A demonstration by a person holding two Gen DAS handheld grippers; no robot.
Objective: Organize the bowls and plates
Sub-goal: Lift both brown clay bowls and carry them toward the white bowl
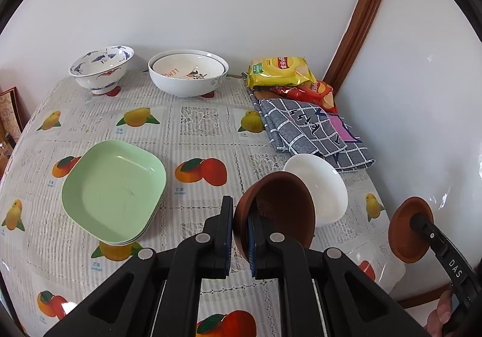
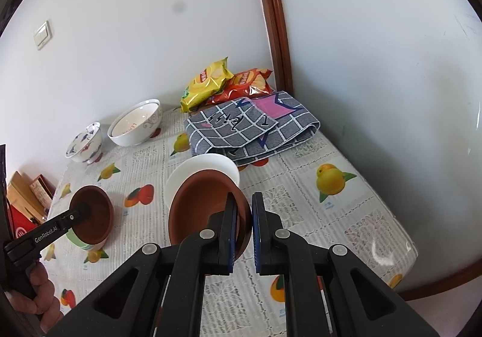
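My left gripper (image 1: 240,221) is shut on the rim of a brown bowl (image 1: 283,204) and holds it tilted above the table. My right gripper (image 2: 242,218) is shut on the rim of a second brown bowl (image 2: 201,204), also held up; that bowl shows in the left wrist view (image 1: 403,234) at the right. A white bowl (image 1: 325,183) sits on the table behind the held bowls, also in the right wrist view (image 2: 208,165). A stack of green square plates (image 1: 114,189) lies at the left. A blue-patterned bowl (image 1: 101,68) and nested white bowls (image 1: 188,71) stand at the back.
A grey checked cloth (image 1: 313,132) and yellow and red snack bags (image 1: 280,70) lie at the back right by the wall. The table (image 1: 192,132) has a fruit-print cover and meets walls at the back and right. Boxes (image 2: 27,195) stand beyond its left edge.
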